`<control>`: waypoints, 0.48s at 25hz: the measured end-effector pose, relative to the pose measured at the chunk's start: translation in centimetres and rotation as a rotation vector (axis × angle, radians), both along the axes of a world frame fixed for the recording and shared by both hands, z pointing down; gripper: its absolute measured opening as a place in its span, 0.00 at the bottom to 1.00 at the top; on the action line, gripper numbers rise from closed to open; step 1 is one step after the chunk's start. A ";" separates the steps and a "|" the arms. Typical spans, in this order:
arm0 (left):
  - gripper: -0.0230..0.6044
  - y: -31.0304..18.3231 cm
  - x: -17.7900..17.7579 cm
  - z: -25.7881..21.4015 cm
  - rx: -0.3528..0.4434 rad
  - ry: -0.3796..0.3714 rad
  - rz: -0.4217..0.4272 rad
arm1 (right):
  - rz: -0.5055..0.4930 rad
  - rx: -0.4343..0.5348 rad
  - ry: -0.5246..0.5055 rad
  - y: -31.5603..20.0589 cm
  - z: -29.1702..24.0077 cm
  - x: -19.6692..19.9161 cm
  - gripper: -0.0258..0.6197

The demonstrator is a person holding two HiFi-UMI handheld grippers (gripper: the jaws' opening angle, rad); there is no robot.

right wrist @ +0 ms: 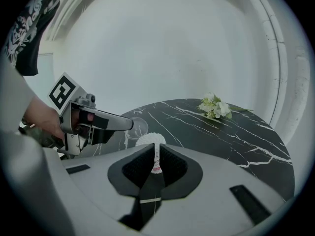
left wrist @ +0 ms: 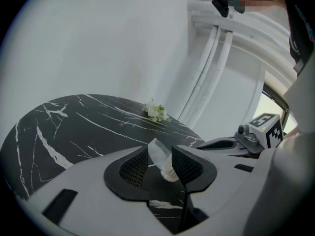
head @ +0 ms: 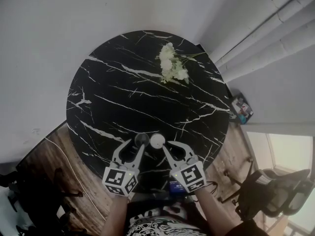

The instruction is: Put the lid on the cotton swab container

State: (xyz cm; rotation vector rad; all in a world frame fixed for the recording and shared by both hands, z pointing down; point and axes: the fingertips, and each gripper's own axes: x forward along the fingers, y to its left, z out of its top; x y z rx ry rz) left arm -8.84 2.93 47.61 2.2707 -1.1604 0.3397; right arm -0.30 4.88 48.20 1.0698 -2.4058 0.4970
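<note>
My right gripper (head: 158, 144) is shut on the cotton swab container (head: 157, 141), a small tub packed with white swab heads (right wrist: 150, 139), held above the near edge of the black marble table (head: 113, 92). The left gripper (head: 141, 142) is shut on the clear round lid (head: 141, 139). The lid hangs just left of the container, close to it but apart. In the right gripper view the lid (right wrist: 136, 126) shows at the tip of the left gripper (right wrist: 129, 124). In the left gripper view the clear lid (left wrist: 157, 152) sits between the jaws, with the white swabs (left wrist: 170, 173) just beyond it.
A small bunch of white flowers (head: 171, 65) lies on the far side of the table. A white wall and pipes (head: 266, 33) rise behind it. Wooden floor (head: 59, 151) and dark office chairs (head: 275, 191) surround the table.
</note>
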 end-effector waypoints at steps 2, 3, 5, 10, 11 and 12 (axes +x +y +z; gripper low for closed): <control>0.26 -0.1 0.0 -0.1 0.002 0.001 -0.002 | 0.005 -0.003 -0.005 0.0 0.0 0.0 0.07; 0.26 -0.1 0.1 -0.1 0.002 0.002 -0.003 | 0.007 -0.003 -0.007 0.0 0.0 0.0 0.07; 0.26 -0.1 0.1 -0.3 0.002 0.007 -0.007 | -0.003 0.002 0.003 0.0 0.1 0.1 0.07; 0.26 -0.2 0.2 -0.9 0.014 0.025 -0.012 | 0.002 0.003 -0.002 -0.1 0.0 0.0 0.07; 0.26 -0.3 0.2 -1.0 0.016 0.028 -0.012 | 0.003 0.003 -0.003 -0.1 0.0 -0.1 0.07; 0.26 -0.3 0.3 -1.1 0.019 0.030 -0.010 | 0.000 0.004 0.002 -0.1 0.0 -0.1 0.07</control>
